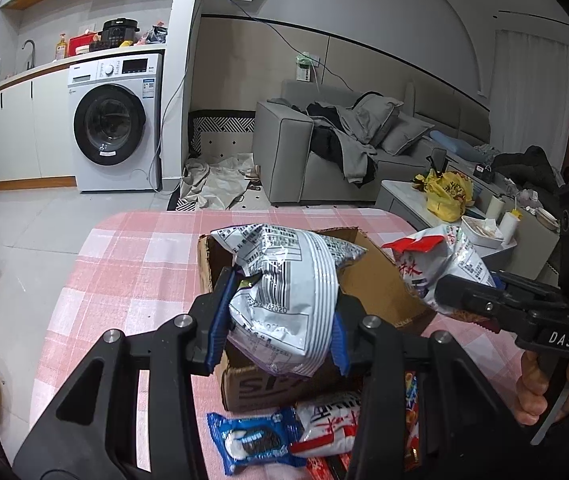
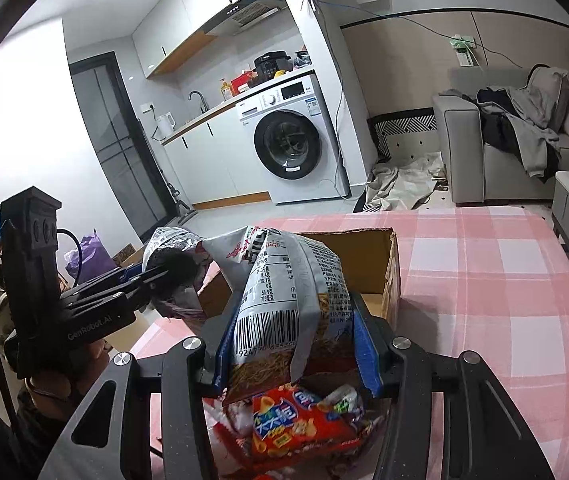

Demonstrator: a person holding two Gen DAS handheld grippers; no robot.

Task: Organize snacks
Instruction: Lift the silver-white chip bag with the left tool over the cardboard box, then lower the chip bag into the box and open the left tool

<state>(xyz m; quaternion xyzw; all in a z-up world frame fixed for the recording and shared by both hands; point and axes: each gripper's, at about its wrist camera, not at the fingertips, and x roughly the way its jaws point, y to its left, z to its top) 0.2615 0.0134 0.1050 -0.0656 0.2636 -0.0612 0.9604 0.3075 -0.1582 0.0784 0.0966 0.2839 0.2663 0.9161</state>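
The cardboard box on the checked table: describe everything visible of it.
The cardboard box is plain brown corrugated card, open-topped with flaps up, one torn edge, and grey printed letters on its near side. It stands upright on the pink checked tablecloth. Snack packets lie against its near side, and two held bags hang above its opening; whether they touch it is unclear.

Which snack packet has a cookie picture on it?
The small blue packet, lying on the pink checked tablecloth in front of the cardboard box. It shows a black-and-white sandwich cookie; the packets beside it are red, white or orange.
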